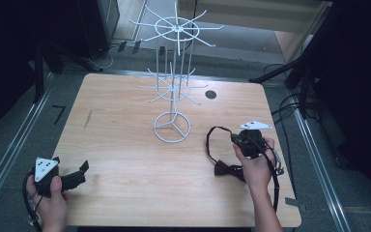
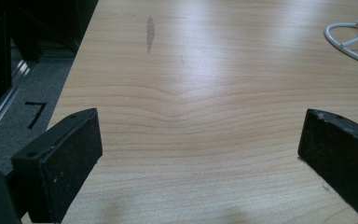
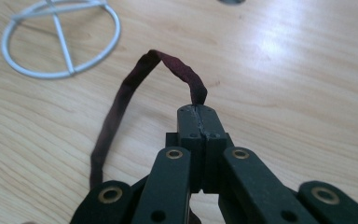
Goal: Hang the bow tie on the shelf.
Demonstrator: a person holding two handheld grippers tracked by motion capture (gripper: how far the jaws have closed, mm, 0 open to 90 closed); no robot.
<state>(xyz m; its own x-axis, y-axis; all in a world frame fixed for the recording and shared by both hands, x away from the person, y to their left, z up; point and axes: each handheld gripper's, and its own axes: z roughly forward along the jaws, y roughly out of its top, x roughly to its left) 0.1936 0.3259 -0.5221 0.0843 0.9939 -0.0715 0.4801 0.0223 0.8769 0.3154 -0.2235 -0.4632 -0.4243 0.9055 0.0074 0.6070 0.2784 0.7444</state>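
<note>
The right tongs (image 3: pixel 199 108) are clamped on the bow tie strap (image 3: pixel 121 98), left tongs (image 2: pixel 200 154) apart over the desk (image 1: pixel 125 145); lift slowly toward the wire rack (image 1: pixel 174 92) so the loop stays open.

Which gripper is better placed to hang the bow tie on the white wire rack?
Right: the right gripper is shut on the bow tie's strap, near the rack. The left gripper is open, farther off.

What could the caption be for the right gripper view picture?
Right gripper, jaws shut on a dark strap, lifts it near the white wire stand.
</note>
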